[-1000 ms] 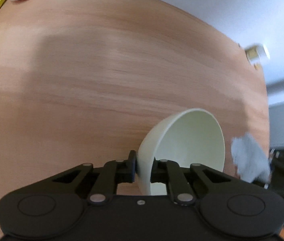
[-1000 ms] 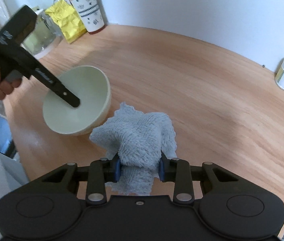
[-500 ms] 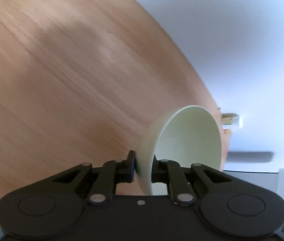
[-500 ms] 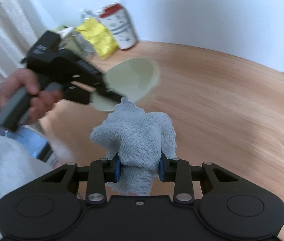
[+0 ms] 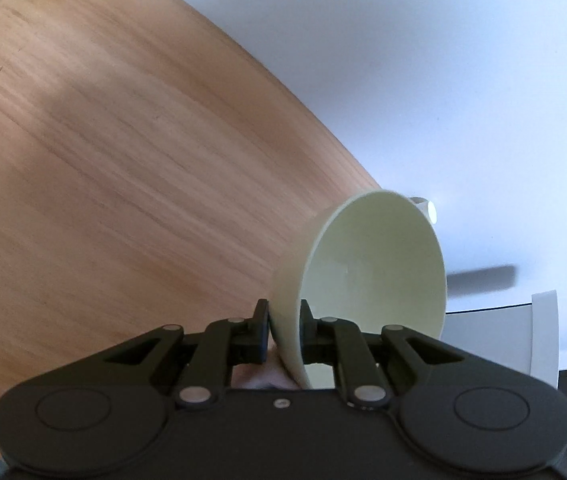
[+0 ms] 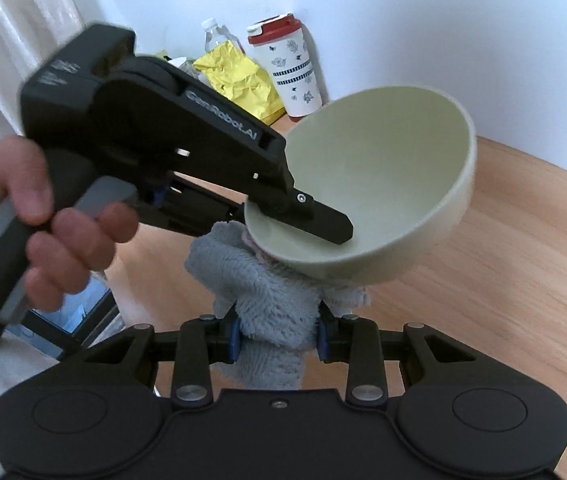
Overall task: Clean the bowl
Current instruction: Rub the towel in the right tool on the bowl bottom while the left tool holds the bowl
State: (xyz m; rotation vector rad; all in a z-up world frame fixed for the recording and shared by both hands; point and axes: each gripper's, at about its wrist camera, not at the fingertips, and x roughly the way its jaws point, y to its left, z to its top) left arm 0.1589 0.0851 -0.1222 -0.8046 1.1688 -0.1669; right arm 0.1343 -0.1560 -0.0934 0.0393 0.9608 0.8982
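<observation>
My left gripper (image 5: 285,320) is shut on the rim of a pale green bowl (image 5: 375,272) and holds it in the air above the wooden table, tilted on its side. In the right wrist view the same bowl (image 6: 383,184) hangs just above and ahead of my right gripper (image 6: 277,338), with the left gripper's finger (image 6: 323,226) inside it. My right gripper is shut on a grey fluffy cloth (image 6: 267,304). The cloth's top touches the bowl's underside.
A round wooden table (image 5: 103,140) lies below. At its far edge by the white wall stand a red-lidded tumbler (image 6: 289,66), a yellow bag (image 6: 239,80) and a clear bottle (image 6: 215,38). A small white jar (image 5: 427,210) peeks out behind the bowl.
The left gripper has lifted the bowl off the table and brought it up close over the cloth. The right gripper has kept hold of the cloth and tilted upward.
</observation>
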